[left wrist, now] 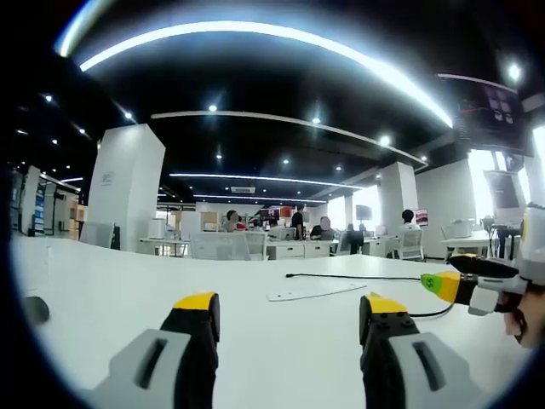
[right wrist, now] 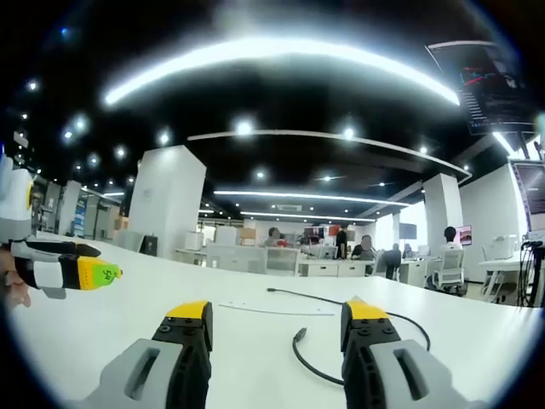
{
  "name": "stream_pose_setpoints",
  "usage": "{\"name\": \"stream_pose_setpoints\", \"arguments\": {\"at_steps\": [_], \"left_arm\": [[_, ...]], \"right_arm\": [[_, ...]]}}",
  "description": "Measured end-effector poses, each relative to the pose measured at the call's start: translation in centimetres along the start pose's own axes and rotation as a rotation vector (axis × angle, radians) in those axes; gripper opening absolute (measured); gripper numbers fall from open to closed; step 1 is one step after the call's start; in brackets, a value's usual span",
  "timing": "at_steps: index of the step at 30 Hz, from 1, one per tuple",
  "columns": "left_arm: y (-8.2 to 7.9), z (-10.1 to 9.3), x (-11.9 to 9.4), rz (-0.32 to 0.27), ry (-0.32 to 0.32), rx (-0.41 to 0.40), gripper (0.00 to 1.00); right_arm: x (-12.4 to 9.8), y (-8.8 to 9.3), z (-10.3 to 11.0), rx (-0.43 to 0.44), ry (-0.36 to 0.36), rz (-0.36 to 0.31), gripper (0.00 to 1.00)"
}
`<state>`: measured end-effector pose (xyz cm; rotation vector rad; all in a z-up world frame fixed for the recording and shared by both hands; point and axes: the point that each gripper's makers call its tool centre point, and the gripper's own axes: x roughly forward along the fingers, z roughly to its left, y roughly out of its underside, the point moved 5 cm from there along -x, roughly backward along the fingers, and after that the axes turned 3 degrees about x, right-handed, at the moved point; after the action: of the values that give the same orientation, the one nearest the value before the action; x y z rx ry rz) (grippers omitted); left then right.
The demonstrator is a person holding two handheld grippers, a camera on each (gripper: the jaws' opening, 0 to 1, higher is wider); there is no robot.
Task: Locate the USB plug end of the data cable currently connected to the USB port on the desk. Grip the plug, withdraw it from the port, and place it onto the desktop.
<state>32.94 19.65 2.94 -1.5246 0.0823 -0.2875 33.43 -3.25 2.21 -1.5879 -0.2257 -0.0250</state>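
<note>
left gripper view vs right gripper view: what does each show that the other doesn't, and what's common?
Left gripper view alone: the right gripper coming in from the right, a hand behind it, and a dark object at the desk's left edge.

Right gripper view alone: the cable's free plug lying on the desk between the jaws, and the left gripper entering from the left.

Both: the white desk, the black cable, a flat white strip beside it, and the office with seated people behind. Both grippers stand open, holding nothing.
</note>
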Motion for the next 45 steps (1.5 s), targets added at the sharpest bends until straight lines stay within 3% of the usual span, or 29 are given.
{"name": "stream_pose_setpoints", "arguments": {"at_steps": [5, 7, 10, 13, 45], "left_arm": [[-0.2, 0.1, 0.0, -0.030, -0.003, 0.022, 0.66], [-0.9, -0.3, 0.1, -0.100, 0.020, 0.032, 0.66], [-1.4, -0.3, 0.0, -0.135, 0.020, 0.026, 0.65], [-0.9, 0.0, 0.6, -0.087, 0.012, 0.009, 0.66], [-1.4, -0.6, -0.4, -0.112, 0.017, 0.026, 0.68]], "right_arm": [[0.0, -0.2, 0.0, 0.003, -0.002, -0.010, 0.61], [0.0, -0.2, 0.0, 0.002, -0.002, -0.014, 0.61], [-0.1, -0.3, 0.0, 0.002, -0.003, -0.020, 0.61], [-0.1, -0.4, -0.1, 0.002, -0.001, -0.023, 0.61], [-0.3, -0.7, -0.1, 0.033, -0.006, -0.040, 0.61]]}}
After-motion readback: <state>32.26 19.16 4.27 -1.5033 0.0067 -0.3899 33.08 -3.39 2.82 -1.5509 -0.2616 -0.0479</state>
